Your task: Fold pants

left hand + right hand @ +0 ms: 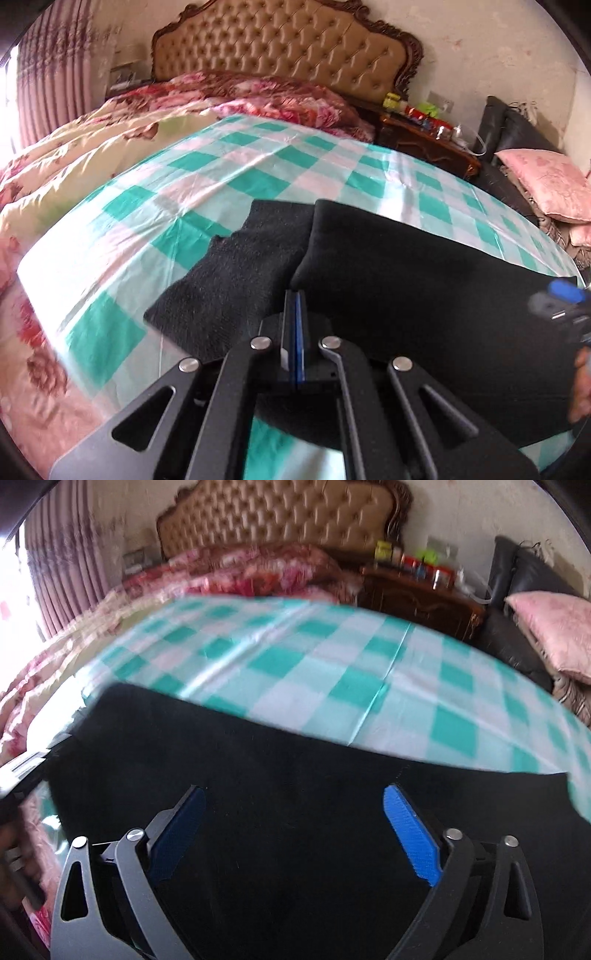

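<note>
A pair of black knit pants (406, 288) lies spread on a bed covered by a glossy green-and-white checked sheet (229, 177), near the bed's front edge. In the left wrist view the pants' long axis runs across the picture from lower left to right, with a thicker folded layer on the right overlapping a flatter, rougher-looking layer on the left. The left gripper (294, 299) has its jaws pressed together; their tips sit at the fold line where the two layers meet, though whether any cloth is pinched between them cannot be made out. The right gripper (293, 812), seen blurred in its own view, hovers over the black cloth with its blue-padded jaws spread wide and nothing between them. Judging by this, the left hand is nearer a fold edge, and the pants lie directly ahead of and beneath both sets of jaws.
</note>
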The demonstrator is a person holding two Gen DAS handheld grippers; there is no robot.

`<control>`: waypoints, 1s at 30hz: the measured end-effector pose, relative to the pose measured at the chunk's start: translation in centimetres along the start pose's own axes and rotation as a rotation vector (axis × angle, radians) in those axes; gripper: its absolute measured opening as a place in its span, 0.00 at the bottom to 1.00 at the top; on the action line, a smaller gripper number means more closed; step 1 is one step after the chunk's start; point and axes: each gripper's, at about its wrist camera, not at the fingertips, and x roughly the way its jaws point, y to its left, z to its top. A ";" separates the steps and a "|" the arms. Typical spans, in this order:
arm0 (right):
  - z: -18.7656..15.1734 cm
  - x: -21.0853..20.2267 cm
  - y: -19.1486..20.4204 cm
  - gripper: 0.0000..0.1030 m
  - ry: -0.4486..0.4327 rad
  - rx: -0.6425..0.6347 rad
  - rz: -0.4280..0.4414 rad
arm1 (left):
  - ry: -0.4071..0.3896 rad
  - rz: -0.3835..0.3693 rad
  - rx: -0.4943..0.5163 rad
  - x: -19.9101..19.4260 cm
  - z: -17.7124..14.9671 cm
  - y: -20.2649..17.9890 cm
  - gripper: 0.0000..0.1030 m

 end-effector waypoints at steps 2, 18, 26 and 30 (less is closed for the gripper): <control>-0.5 1.4 1.0 0.85 0.037 -0.012 -0.038 | 0.002 0.001 0.044 -1.4 -0.4 -1.5 0.02; -1.2 2.4 0.8 0.87 0.058 -0.005 -0.045 | 0.094 0.039 0.098 -0.6 -4.2 -3.0 0.02; -1.1 1.0 0.3 0.82 0.017 0.032 -0.003 | 0.095 0.028 0.092 -0.5 -4.2 -3.0 0.02; -2.6 -0.7 1.4 0.68 0.056 -0.005 0.002 | 0.094 0.012 0.084 -0.5 -4.1 -2.6 0.02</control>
